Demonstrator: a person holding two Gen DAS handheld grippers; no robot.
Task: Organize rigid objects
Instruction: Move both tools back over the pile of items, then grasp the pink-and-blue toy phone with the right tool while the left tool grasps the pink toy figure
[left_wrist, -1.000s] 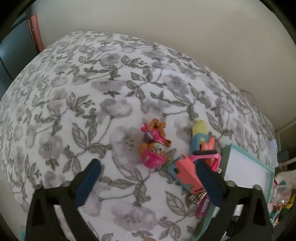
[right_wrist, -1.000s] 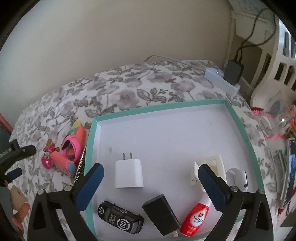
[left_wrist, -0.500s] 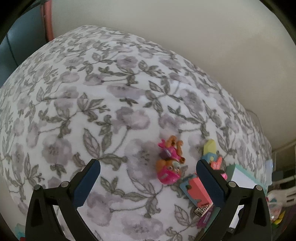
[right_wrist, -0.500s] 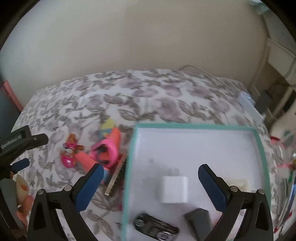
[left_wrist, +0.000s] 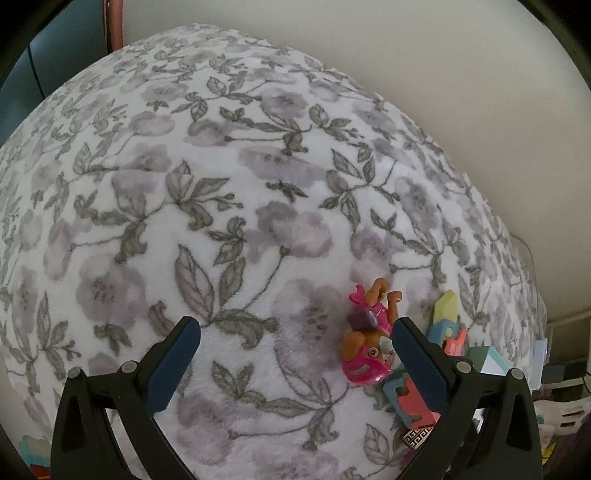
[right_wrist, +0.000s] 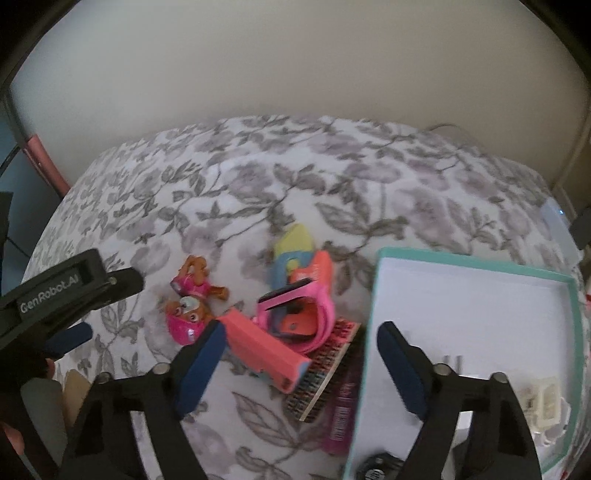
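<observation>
Floral blanket (left_wrist: 229, 206) holds a toy pup (left_wrist: 367, 343) beside the teal-rimmed tray (right_wrist: 476, 266).

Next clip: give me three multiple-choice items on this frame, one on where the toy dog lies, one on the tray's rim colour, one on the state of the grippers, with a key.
1. Where does the toy dog lie?
A. in the tray
B. on the floral blanket, left of the tray
C. between the right gripper's fingers

2. What colour is the rim of the tray?
A. teal
B. red
C. black

3. What state are the two grippers in?
A. both shut on toys
B. left shut, right open
C. both open and empty

Key: 1 B, it rests on the blanket beyond the pile of pink toys; 2 A, a teal edge frames the white floor; 3 C, the left gripper and right gripper show wide gaps with nothing held.
</observation>
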